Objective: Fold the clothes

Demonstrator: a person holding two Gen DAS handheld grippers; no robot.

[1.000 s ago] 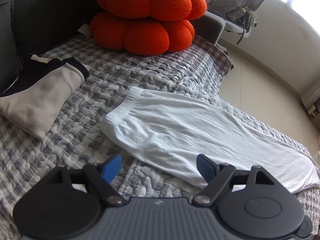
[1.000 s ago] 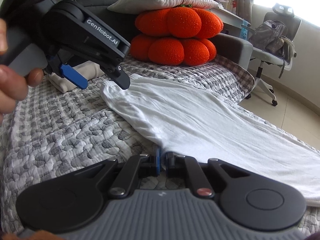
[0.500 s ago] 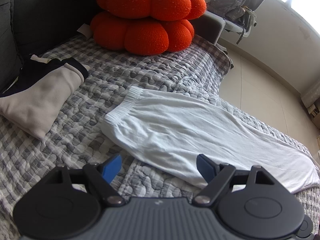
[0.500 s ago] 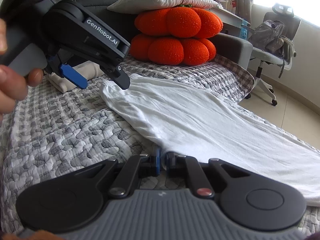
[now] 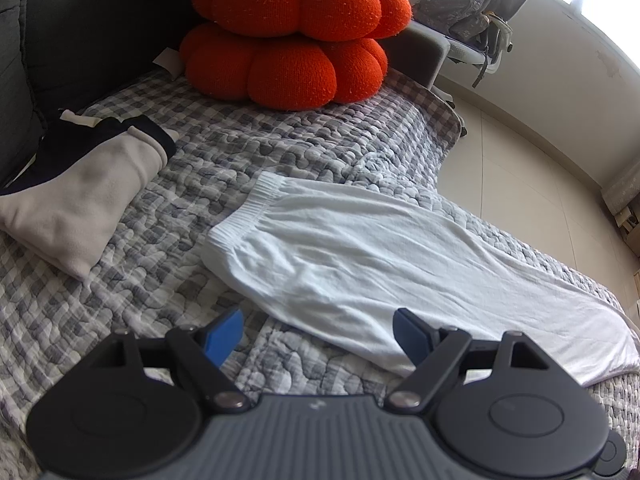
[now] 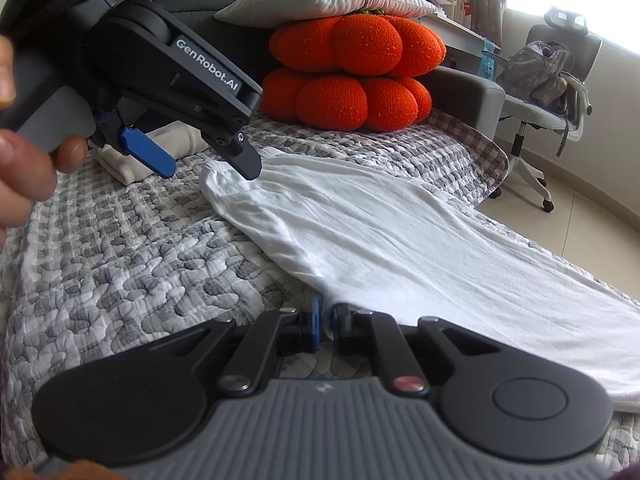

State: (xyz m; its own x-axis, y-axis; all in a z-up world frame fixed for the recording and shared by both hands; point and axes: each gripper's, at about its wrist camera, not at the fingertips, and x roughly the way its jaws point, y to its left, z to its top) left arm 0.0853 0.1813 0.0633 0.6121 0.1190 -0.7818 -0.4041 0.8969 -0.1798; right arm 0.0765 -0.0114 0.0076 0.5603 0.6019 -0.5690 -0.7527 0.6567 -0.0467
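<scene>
White trousers (image 5: 384,264) lie flat on the grey checked quilt (image 5: 120,300) that covers the sofa seat, with the gathered elastic waistband (image 5: 248,212) toward the orange pumpkin cushions (image 5: 292,36) and the leg running off to the right. The cloth is plain white, thin and lightly creased; its far hem is cut off at the right edge of the right wrist view. Left gripper (image 5: 318,334) hovers above the near edge of the trousers, its blue pads spread wide with nothing between them. Right gripper (image 6: 325,322) sits low at the near edge of the cloth with its pads almost together; whether a fold of cloth lies between them cannot be made out. A folded beige and dark garment (image 5: 76,184) lies well apart at the left. A hand (image 6: 24,160) is only partly visible.
</scene>
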